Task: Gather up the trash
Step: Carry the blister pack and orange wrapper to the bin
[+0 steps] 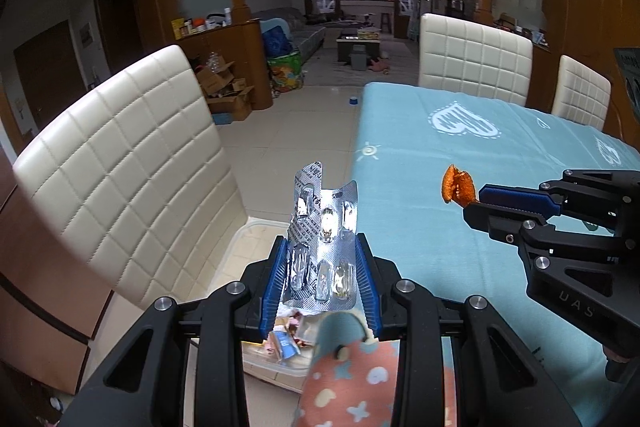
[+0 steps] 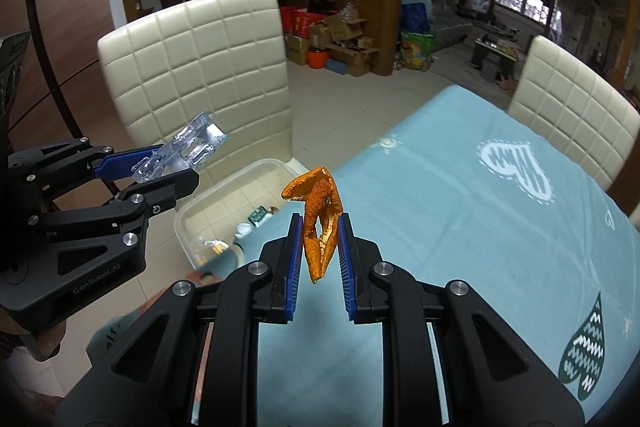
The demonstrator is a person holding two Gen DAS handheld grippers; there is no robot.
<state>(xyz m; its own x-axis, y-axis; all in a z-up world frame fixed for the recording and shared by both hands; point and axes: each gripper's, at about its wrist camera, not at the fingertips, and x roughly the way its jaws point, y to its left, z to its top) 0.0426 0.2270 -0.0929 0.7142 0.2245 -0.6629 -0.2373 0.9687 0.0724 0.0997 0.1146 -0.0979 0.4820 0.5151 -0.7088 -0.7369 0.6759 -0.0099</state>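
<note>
Nearest the left wrist camera, the left gripper is clenched on a silver blister pack, its blue pads pressing the pack's two side edges. The pack stands upright between them and its bent top sticks out past the fingertips. Under the gripper a patterned pink sleeve shows, and just beyond it a clear bin on the tiled floor, with a few wrappers lying in it.

In the right wrist view, the right gripper grasps a curled piece of orange peel. The peel is pinched between the blue pads, its upper part rising above the fingertips and its lower tip hanging free. This gripper is above the edge of the table, which is covered by a light blue cloth printed with hearts.

The bin sits on the floor beside the table's corner, in front of a cream quilted chair. Both grippers are held in the air near each other, the pack over the bin and the peel over the cloth just beside it.
</note>
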